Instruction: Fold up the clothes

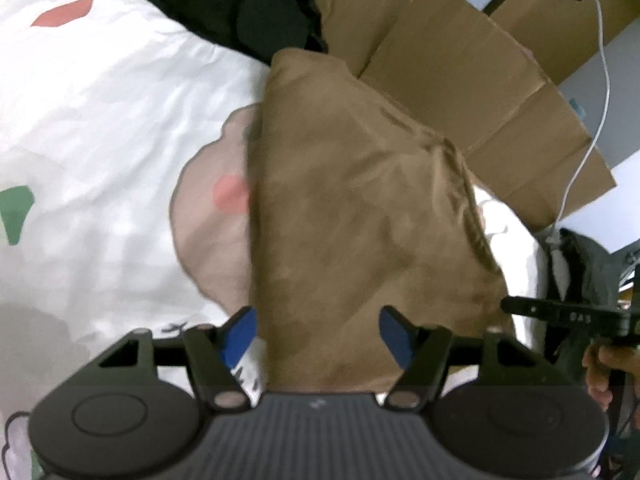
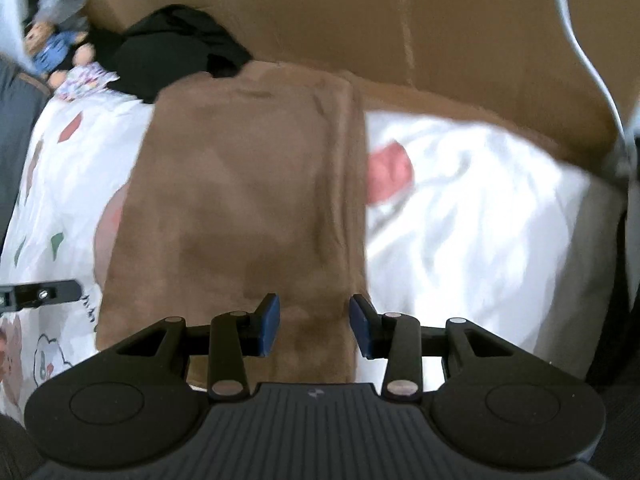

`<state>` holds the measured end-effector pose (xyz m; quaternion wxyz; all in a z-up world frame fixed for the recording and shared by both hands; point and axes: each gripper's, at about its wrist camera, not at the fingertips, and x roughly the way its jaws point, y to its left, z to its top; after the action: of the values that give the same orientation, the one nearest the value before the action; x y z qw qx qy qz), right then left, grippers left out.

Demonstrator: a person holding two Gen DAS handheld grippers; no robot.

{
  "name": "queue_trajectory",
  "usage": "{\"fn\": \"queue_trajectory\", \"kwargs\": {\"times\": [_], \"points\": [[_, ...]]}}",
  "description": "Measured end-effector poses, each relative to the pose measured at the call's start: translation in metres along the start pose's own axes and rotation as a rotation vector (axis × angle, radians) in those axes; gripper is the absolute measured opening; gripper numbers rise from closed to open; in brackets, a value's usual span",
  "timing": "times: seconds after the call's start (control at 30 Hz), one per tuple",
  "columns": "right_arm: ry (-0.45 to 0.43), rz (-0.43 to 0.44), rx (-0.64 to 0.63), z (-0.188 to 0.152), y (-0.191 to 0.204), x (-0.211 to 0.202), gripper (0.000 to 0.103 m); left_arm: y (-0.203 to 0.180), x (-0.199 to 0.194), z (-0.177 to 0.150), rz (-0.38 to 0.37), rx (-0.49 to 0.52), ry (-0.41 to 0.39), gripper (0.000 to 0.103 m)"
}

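A brown garment (image 1: pixel 360 208) lies folded into a long strip on a white printed bedsheet (image 1: pixel 100 120). My left gripper (image 1: pixel 318 336) hovers over its near end, blue pads wide apart and pressing on nothing. In the right wrist view the same brown garment (image 2: pixel 240 208) runs away from me. My right gripper (image 2: pixel 316 328) stands open above the strip's near right edge, with a clear gap between its pads and no cloth pinched. A part of the right gripper (image 1: pixel 560 316), held by a hand (image 1: pixel 604 364), shows at the right edge of the left wrist view.
Flattened cardboard boxes (image 1: pixel 460 60) stand behind the bed. A black garment (image 2: pixel 176 44) lies heaped at the brown strip's far end, with a doll (image 2: pixel 52 48) beside it. A white cable (image 1: pixel 600 80) hangs at the right. A dark bag (image 1: pixel 580 264) sits by the bed's edge.
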<state>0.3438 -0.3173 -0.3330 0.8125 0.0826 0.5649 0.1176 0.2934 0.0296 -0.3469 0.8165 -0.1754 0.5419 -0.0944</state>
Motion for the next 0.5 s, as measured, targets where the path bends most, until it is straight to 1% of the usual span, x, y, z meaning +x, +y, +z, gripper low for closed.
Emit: {"fn": "queue_trajectory", "kwargs": {"times": [0.07,0.13,0.2,0.27,0.33,0.5], "points": [[-0.001,0.025,0.054,-0.007,-0.013,0.003,0.043,0.002,0.002,-0.001,0.009,-0.001,0.016,0.07],[0.01,0.075,0.13,-0.014,-0.027,0.007,0.043,0.004,0.006,-0.003,0.009,-0.008,0.038,0.07],[0.04,0.142,0.137,-0.018,-0.032,0.014,0.043,0.005,0.009,-0.004,0.004,-0.01,0.053,0.069],[0.044,0.144,0.144,-0.021,-0.032,0.019,0.043,0.004,0.014,-0.006,0.005,-0.005,0.069,0.065],[0.044,0.14,0.159,-0.022,-0.033,0.022,0.043,0.007,0.02,-0.006,0.024,-0.041,0.107,0.056],[0.05,0.145,0.192,-0.025,-0.035,0.029,0.044,0.015,0.023,-0.006,0.053,-0.074,0.111,0.055]]}}
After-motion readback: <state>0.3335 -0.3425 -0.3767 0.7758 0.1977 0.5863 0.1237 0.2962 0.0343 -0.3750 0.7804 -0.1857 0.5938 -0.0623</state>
